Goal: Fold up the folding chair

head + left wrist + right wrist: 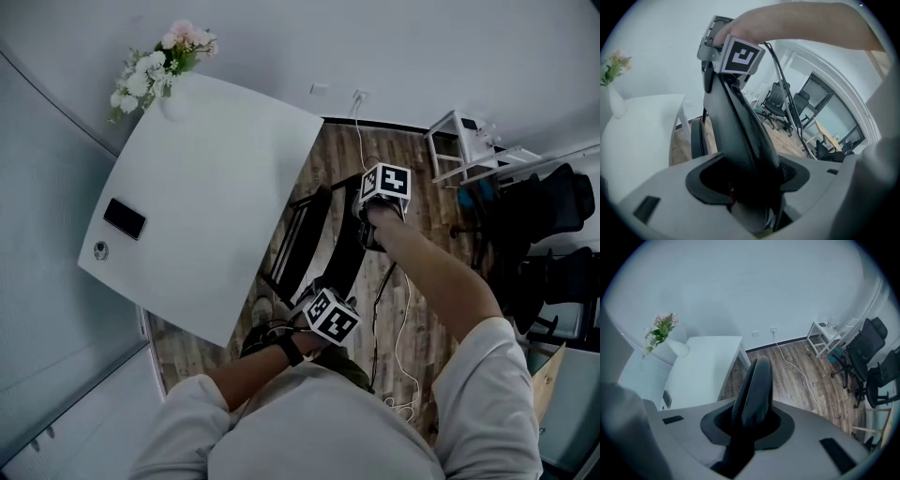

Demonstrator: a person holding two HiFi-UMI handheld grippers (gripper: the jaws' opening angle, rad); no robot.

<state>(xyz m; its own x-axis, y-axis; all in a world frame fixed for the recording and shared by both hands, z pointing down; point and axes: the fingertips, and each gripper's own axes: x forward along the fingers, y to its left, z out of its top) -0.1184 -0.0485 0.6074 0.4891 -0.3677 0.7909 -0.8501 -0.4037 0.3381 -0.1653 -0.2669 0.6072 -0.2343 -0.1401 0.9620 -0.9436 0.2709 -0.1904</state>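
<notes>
The black folding chair (323,239) stands on the wood floor, close against the white table's right edge and looking nearly flat. My left gripper (314,295) holds its near end. In the left gripper view the chair's thick black panel (736,126) fills the gap between the jaws of the left gripper (750,192). My right gripper (367,223) grips the chair's far end, pointing steeply down. In the right gripper view the right gripper (747,423) is shut on a slim rounded black edge of the chair (754,385). The right gripper's marker cube (740,54) shows above the panel.
A white table (206,187) fills the left, bearing a vase of flowers (159,66) and a black phone (124,218). Black office chairs (553,216) and a white rack (459,141) stand at the right. A white cable (405,319) trails over the floor.
</notes>
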